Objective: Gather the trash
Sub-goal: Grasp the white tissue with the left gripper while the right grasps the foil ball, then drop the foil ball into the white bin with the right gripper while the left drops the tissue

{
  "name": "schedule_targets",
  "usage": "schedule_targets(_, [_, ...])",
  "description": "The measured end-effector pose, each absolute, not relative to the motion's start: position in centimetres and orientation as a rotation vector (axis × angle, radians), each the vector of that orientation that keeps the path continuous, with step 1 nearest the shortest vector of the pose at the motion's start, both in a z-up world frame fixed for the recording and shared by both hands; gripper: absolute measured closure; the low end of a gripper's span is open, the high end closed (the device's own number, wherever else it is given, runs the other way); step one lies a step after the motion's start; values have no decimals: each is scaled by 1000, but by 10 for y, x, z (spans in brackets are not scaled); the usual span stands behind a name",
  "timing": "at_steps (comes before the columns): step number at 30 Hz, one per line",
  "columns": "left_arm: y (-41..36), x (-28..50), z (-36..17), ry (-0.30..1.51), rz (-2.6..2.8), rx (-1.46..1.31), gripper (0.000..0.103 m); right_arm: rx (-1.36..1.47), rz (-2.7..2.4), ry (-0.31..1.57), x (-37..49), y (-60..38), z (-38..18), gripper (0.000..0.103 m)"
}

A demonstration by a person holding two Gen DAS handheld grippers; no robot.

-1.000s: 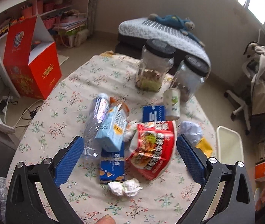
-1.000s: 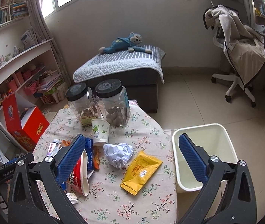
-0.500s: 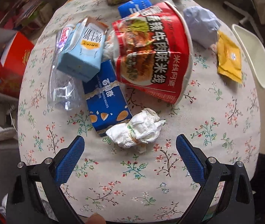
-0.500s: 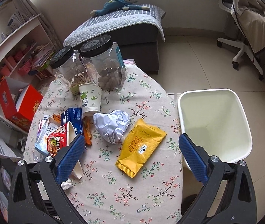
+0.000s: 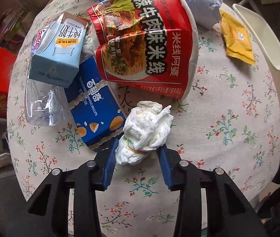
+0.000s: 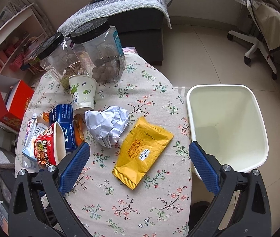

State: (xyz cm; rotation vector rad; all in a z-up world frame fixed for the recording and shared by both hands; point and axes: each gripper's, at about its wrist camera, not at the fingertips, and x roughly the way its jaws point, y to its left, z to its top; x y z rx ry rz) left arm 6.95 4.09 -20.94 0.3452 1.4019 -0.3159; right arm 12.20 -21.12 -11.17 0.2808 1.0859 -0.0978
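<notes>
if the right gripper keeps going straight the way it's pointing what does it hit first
Most likely the yellow packet. It lies flat on the table, centred between the open right gripper fingers, ahead of them. Depth is hard to judge; it could meet the tablecloth just short of it.

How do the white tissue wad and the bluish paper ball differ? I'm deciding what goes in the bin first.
The white tissue wad sits between the left gripper pads; the bluish paper ball lies free. The tissue looks soft and limp; the paper ball has sharp creases and looks bigger. Both are crumpled, on the floral tablecloth.
</notes>
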Motion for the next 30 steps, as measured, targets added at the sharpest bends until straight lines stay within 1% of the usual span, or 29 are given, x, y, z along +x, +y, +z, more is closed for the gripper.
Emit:
schedule_targets(4, [49, 60, -169, 1350, -375, 250, 63, 268, -73, 1094, 136, -203, -119, 7])
schedule_targets(7, [54, 55, -132, 1272, -441, 151, 63, 237, -46, 1090, 149, -191, -126, 7])
schedule_targets(10, [60, 64, -107, 1181, -442, 85, 63, 170, -13, 1105, 161, -171, -139, 7])
schedule_targets(15, [71, 81, -95, 1112, -383, 19, 63, 40, -16, 1145, 177, -145, -166, 7])
schedule_targets(19, [78, 89, -97, 1103, -366, -7, 63, 24, -23, 1164, 186, -142, -180, 7])
schedule_targets(20, [80, 91, -98, 1098, -359, -10, 63, 41, -13, 1161, 188, -143, -182, 10])
schedule_targets(21, [81, 94, -98, 1092, -348, -14, 63, 51, -2, 1164, 189, -143, -184, 20])
schedule_targets(22, [83, 95, -100, 1090, -341, -18, 63, 57, 8, 1180, 191, -144, -187, 26])
schedule_targets(24, [85, 98, -102, 1090, -328, -26, 63, 111, 60, 1202, 194, -144, -192, 46])
schedule_targets(26, [86, 101, -104, 1082, -306, -27, 63, 134, 84, 1204, 193, -140, -190, 61])
schedule_targets(28, [88, 104, -104, 1073, -293, -42, 63, 108, 83, 1186, 190, -135, -186, 62])
schedule_targets(29, [89, 105, -103, 1068, -287, -51, 63, 114, 91, 1185, 189, -133, -184, 66])
schedule_targets(30, [90, 106, -103, 1062, -281, -59, 63, 121, 97, 1183, 188, -133, -182, 66])
